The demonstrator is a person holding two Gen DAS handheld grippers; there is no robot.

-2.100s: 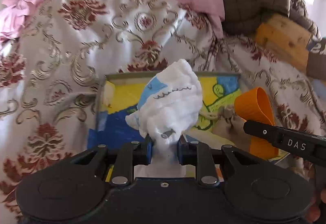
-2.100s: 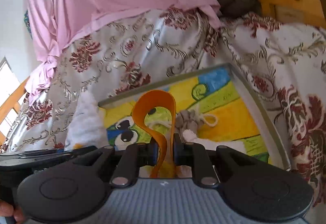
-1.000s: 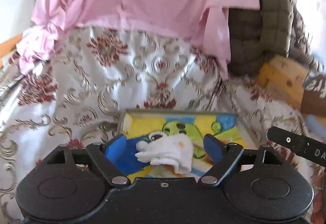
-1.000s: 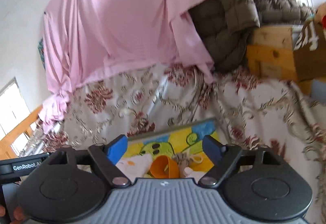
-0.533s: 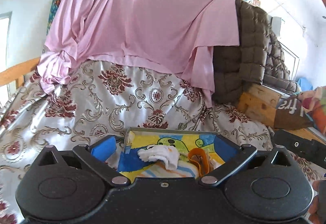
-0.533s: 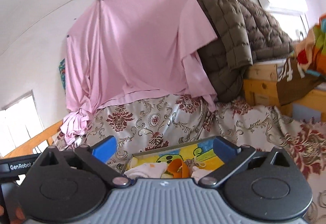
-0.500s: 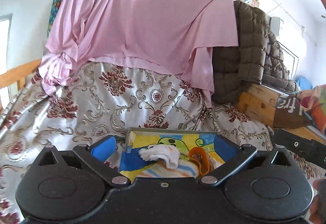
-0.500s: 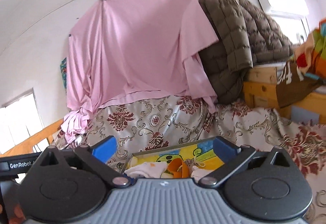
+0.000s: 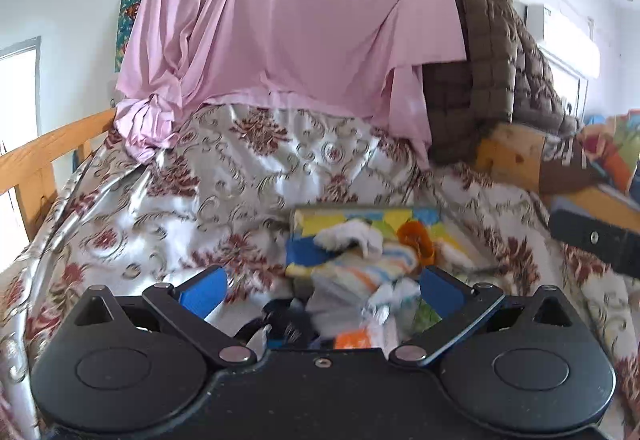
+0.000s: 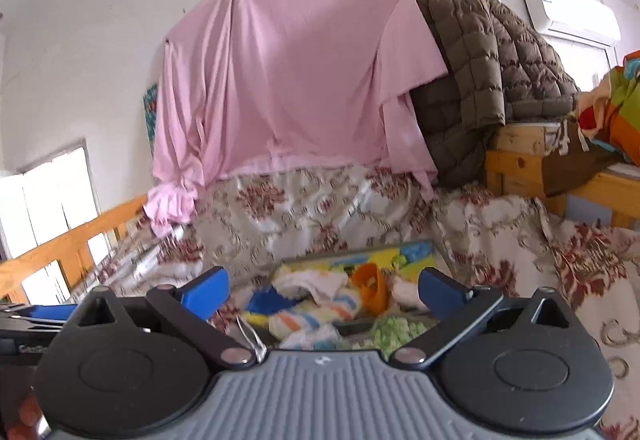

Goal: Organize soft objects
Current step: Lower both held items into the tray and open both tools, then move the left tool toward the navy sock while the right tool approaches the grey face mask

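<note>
Left gripper (image 9: 322, 290): jaws spread wide, blue pads far apart, nothing held between them. It occupies the lower half of the left wrist view, raised above the bed.

Right gripper (image 10: 322, 290): jaws likewise spread wide and holding nothing. It fills the lower half of the right wrist view.

Tray (image 9: 298, 217): shallow, with a yellow, blue and green cartoon print inside. It lies on the floral bedspread (image 9: 240, 175), centre-right in the left wrist view and lower centre in the right wrist view (image 10: 416, 252).

Contents of the tray:
- White plush toy (image 9: 352, 236), near the left side of the tray.
- Orange soft piece (image 9: 416, 236), just right of the plush toy; in the right wrist view it stands at centre (image 10: 370, 282).
- Striped cloth (image 9: 360, 268), with orange, blue and white bands, at the near edge of the tray, below the plush toy.

More small soft items, blurred, lie in the bottom centre of both views, nearer the cameras than the tray; their kind cannot be told.

Background: a pink sheet (image 9: 288, 19) hangs across the upper centre. A brown quilted jacket (image 10: 492, 67) is draped at upper right.
</note>
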